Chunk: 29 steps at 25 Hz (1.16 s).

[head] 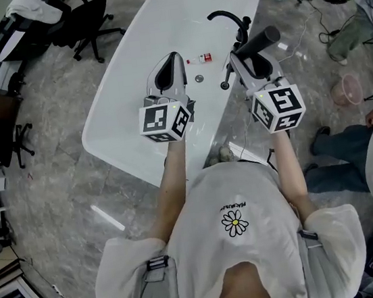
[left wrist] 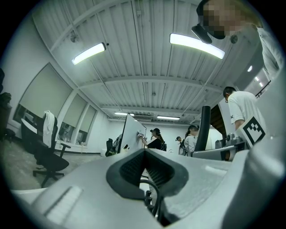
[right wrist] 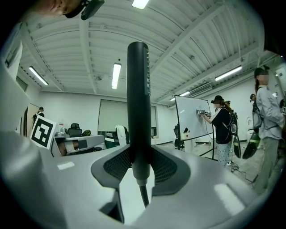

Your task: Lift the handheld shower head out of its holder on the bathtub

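Your right claw point(right wrist: 138, 157) grasps the black shower head point(right wrist: 137, 98) by its handle, beside the faucet point(head: 227, 18) at the bathtub point(head: 158, 39) rim. Your left claw point(left wrist: 144, 153) is clenched on nothing, above the tub.

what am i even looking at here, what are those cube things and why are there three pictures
There is no robot here. A person holds a two-jaw gripper in each hand, and the marker cubes are part of those grippers.

The head view comes from a camera on the person's head, looking down at a white bathtub. Inside the tub lie a small bottle and the drain, and a black faucet stands on the rim.

The other two pictures come from cameras riding on the grippers, each looking along its own jaws. The left gripper has its jaws together with nothing between them. The right gripper is clamped on the dark shower head, with the hose hanging below it.
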Tool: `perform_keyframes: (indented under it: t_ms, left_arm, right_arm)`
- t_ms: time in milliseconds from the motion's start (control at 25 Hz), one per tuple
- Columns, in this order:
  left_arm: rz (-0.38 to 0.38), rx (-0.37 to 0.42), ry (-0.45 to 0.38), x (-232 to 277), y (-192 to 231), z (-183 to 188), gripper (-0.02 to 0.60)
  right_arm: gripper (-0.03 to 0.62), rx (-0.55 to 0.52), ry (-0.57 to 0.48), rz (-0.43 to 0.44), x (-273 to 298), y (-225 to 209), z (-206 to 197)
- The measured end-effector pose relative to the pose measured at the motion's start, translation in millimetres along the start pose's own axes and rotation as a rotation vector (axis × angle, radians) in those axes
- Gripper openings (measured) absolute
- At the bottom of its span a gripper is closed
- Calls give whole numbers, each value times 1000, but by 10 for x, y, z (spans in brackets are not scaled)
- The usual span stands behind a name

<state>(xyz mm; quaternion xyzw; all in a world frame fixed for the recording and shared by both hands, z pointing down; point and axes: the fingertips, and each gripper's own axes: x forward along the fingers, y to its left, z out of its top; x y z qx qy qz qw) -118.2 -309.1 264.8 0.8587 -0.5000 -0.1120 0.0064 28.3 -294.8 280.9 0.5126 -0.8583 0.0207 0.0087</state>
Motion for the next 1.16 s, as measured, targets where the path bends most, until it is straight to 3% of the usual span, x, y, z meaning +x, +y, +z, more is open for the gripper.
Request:
perform_keyframes:
  t_ms: [1160]
  left_arm:
    - [0, -12, 18, 15, 29, -75, 0]
  right_arm:
    - [153, -29, -1, -4, 19, 8, 32]
